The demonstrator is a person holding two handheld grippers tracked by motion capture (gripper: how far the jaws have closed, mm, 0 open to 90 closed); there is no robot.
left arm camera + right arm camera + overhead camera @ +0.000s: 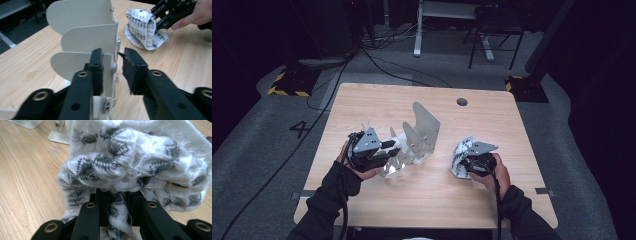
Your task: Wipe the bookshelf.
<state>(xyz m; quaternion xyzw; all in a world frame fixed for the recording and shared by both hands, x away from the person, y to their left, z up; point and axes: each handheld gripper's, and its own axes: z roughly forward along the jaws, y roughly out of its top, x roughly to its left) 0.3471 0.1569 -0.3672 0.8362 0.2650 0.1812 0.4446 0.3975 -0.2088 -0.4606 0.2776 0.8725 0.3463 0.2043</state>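
A pale metal rack (424, 127) with upright divider plates stands mid-table. My left gripper (393, 148) is at its near left end. In the left gripper view the rack (85, 37) stands right ahead, and my left gripper (112, 53) is open with the rack's side plate edge between the jaws, a gap still showing beside it. A white and grey knitted cloth (460, 150) lies bunched to the right of the rack. My right gripper (466, 162) is shut on a fold of the cloth (130, 157), pinched at the right gripper (118, 197).
The wooden table (377, 100) has a round cable hole (462, 102) near its far edge. Bare wood lies in front of both hands. The rack's foot (60, 130) is just beyond the cloth. Cables, a chair and desk legs are on the floor behind.
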